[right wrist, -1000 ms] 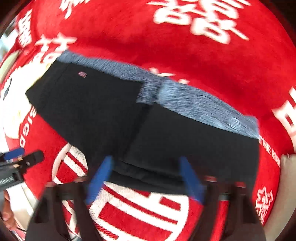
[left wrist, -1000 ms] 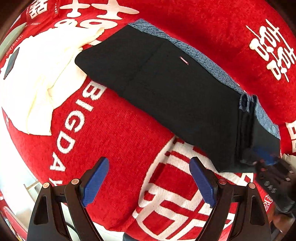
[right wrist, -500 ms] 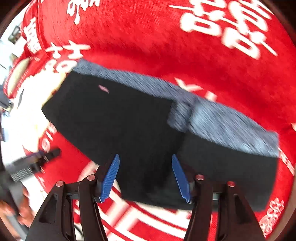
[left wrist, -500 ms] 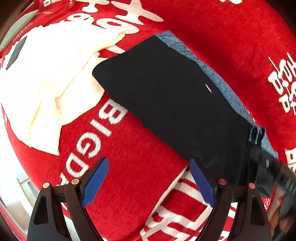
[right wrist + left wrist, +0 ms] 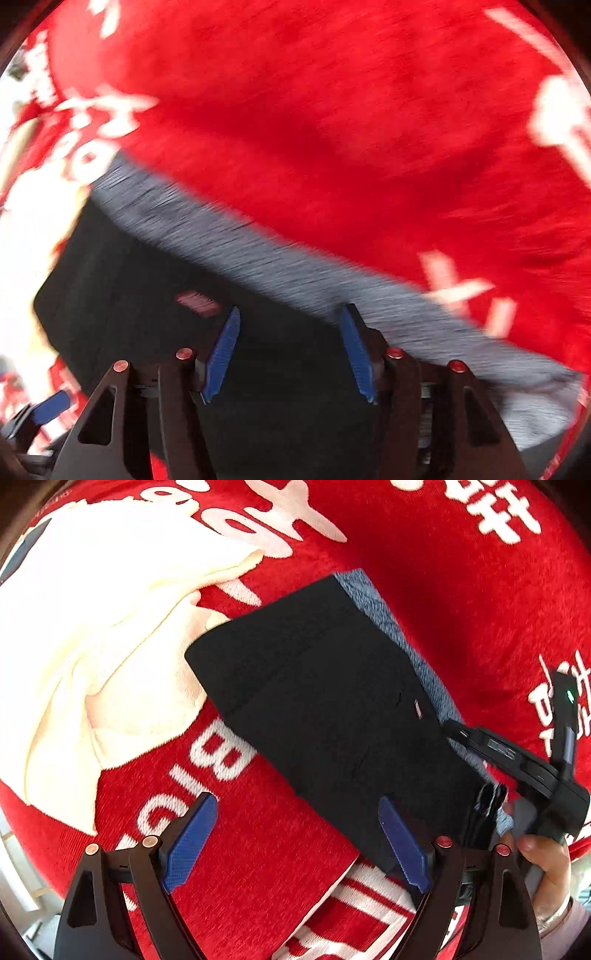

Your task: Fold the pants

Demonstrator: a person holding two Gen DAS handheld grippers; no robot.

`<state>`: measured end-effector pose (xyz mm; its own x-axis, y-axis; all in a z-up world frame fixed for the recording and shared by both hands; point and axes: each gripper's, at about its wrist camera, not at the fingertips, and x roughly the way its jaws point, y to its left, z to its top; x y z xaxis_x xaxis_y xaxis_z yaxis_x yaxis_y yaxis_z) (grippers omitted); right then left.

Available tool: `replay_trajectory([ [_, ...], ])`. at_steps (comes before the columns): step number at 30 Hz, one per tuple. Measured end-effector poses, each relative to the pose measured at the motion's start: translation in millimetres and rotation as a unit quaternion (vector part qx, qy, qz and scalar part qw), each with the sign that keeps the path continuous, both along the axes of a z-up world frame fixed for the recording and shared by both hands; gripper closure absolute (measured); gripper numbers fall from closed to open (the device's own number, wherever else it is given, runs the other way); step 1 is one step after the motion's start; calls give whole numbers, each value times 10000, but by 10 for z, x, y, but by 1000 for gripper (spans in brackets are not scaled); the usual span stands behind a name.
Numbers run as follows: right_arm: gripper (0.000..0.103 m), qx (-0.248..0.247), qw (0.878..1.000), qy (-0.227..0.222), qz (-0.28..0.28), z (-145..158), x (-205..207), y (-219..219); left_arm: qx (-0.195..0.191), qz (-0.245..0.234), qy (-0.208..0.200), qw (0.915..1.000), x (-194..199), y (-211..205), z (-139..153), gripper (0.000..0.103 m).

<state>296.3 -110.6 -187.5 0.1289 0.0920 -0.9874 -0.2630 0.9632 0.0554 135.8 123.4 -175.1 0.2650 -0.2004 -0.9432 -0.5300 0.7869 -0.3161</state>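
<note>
Black folded pants [image 5: 332, 709] with a grey-blue band [image 5: 391, 627] along the far edge lie on the red blanket [image 5: 258, 867]. My left gripper [image 5: 295, 843] hovers open at their near edge. Its right pad [image 5: 402, 845] overlaps the black cloth and its left pad [image 5: 188, 845] is over the blanket. In the blurred right wrist view, my right gripper [image 5: 288, 352] stands open above the pants [image 5: 129, 314], close to the grey band [image 5: 258, 251], with nothing pinched. From the left wrist view the right gripper [image 5: 517, 768] sits by the stacked end of the pants, held by a hand [image 5: 543, 853].
A cream garment [image 5: 92, 646] lies crumpled on the blanket at the left, touching the pants' far-left corner. White lettering [image 5: 214, 753] marks the blanket. The blanket's edge [image 5: 22, 834] drops off at the lower left. One blue pad of the left gripper [image 5: 50, 406] shows in the right wrist view.
The right gripper has widened and slid over the pants toward the grey band. The left gripper has moved in closer, so the pants' near edge is now at its right pad.
</note>
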Motion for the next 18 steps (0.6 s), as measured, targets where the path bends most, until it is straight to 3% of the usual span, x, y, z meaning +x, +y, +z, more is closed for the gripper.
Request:
replay_trajectory([
  [2, 41, 253, 9996, 80, -134, 148, -71, -170, -186, 24, -107, 9998, 15, 54, -23, 14],
  [5, 40, 23, 9997, -204, 127, 397, -361, -317, -610, 139, -288, 9976, -12, 144, -73, 14],
  [8, 33, -94, 9984, -493, 247, 584, -736, -567, -913, 284, -396, 9946, -36, 213, -176, 14],
  [11, 30, 680, 9976, 71, -110, 443, -996, -970, -1022, 312, -600, 9925, -42, 222, -200, 14],
  [13, 31, 942, 9937, 418, -432, 265, -1059, -1211, -1169, 304, -740, 9899, 25, 221, -253, 14],
  [15, 31, 1108, 9930, 52, -405, 284, -1176, -1266, -1318, 269, -847, 9873, 59, 249, -302, 14],
  [18, 22, 720, 9973, -62, 88, 268, -1228, -1065, -1510, 241, -1045, 9827, 41, 251, -256, 14],
])
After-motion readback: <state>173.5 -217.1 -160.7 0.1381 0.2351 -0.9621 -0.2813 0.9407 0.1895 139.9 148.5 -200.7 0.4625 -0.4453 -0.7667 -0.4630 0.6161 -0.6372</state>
